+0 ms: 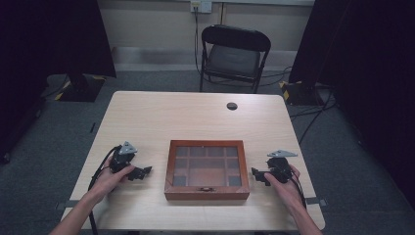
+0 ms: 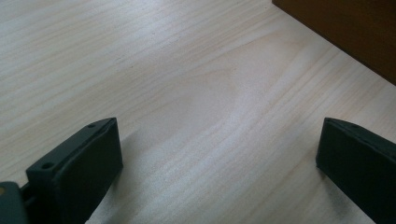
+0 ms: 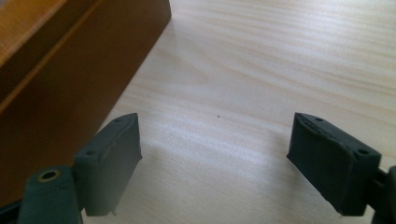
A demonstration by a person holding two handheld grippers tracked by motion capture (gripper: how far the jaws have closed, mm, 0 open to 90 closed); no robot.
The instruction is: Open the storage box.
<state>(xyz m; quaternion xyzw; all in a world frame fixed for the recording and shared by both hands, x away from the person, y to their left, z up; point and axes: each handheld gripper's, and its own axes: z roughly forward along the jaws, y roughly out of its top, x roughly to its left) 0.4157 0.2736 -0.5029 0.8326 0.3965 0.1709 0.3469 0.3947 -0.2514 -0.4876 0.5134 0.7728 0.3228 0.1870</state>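
A brown wooden box (image 1: 207,169) with a glass lid over a grid of compartments lies shut near the table's front edge, its clasp facing me. My left gripper (image 1: 143,172) rests on the table to the left of the box, jaws wide apart and empty; in the left gripper view (image 2: 219,154) a corner of the box (image 2: 348,32) shows at the upper right. My right gripper (image 1: 256,173) rests just right of the box, open and empty; in the right gripper view (image 3: 215,154) the box's side wall (image 3: 70,74) stands close beside the left jaw.
The light wooden table (image 1: 195,117) has a round cable hole (image 1: 232,105) at the back. A black folding chair (image 1: 234,56) stands behind the table. Dark curtains hang at both sides, with cables on the grey floor.
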